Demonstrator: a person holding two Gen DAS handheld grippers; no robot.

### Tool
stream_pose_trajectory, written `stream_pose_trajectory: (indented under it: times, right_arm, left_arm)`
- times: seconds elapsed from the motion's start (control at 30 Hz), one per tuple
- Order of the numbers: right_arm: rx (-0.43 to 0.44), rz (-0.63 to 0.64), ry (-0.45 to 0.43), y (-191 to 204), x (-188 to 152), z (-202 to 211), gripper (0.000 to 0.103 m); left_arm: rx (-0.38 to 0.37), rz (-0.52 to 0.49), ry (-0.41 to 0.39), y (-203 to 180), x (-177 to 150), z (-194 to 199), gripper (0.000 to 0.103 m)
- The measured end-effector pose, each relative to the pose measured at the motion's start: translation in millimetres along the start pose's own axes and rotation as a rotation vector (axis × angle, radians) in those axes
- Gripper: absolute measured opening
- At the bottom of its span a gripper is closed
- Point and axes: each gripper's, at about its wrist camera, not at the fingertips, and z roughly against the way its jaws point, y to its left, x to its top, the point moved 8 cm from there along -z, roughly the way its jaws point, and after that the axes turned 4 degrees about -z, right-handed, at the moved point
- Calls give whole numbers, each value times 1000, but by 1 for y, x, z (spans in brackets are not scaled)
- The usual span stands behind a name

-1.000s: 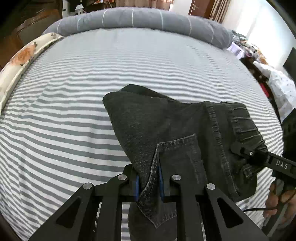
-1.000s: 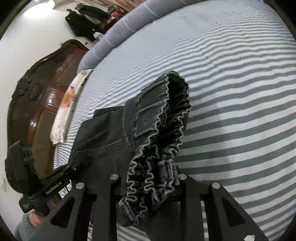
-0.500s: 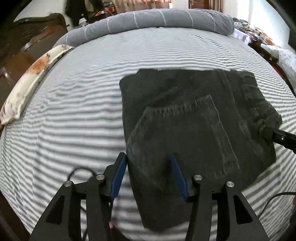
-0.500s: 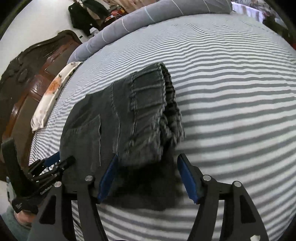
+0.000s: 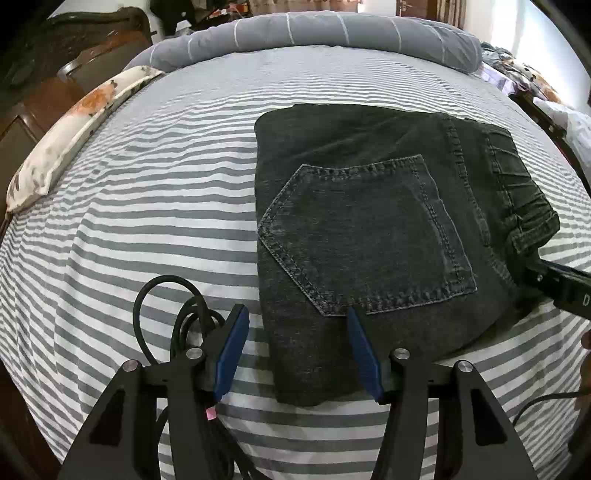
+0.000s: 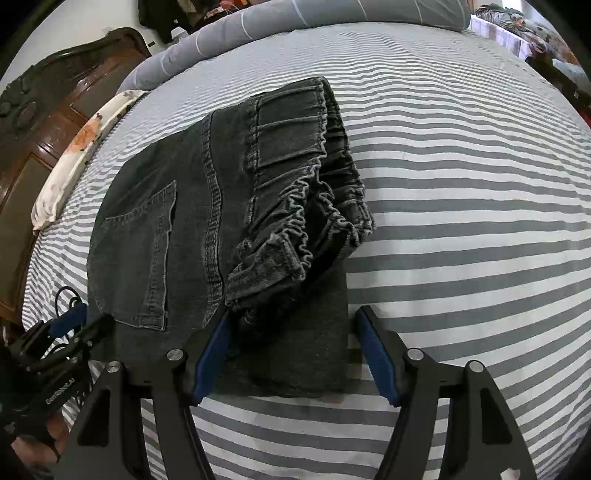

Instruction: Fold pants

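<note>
Dark grey denim pants (image 5: 369, 221) lie folded into a compact stack on the striped bed, back pocket (image 5: 365, 236) facing up. My left gripper (image 5: 295, 310) hangs over the stack's near left corner. Its jaws are opening, and the fabric lies loose between the blue pads (image 5: 231, 350) without being pressed. My right gripper (image 6: 293, 312) is open over the pants' (image 6: 166, 221) near right corner, just below the gathered elastic waistband (image 6: 306, 184), and grips nothing. Each gripper shows in the other's view: the left gripper (image 6: 66, 325) and the right gripper (image 5: 554, 284).
The striped sheet (image 5: 147, 184) covers the bed. A rolled grey duvet (image 5: 325, 33) lies along the far edge and a floral pillow (image 5: 74, 125) along the left. A dark wooden headboard (image 6: 40, 110) stands beyond it. A black cable (image 5: 173, 317) loops beside my left gripper.
Both grippers went from shut on the pants to open and let them drop. The pants, lifted a second ago, now lie flat on the bed, and both grippers have come down closer.
</note>
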Motion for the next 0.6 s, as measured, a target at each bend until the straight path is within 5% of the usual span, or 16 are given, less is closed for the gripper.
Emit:
stream_pose_trajectory:
  times: [0.23,0.6]
  right_arm:
    - [-20,14,-35,13,0,25,69]
    - [-33,106,-150,55,-12,108,92]
  left_arm:
    - [-1,13,13,-1,-4,20,58]
    - [8,39,-65,0,-14,100,69]
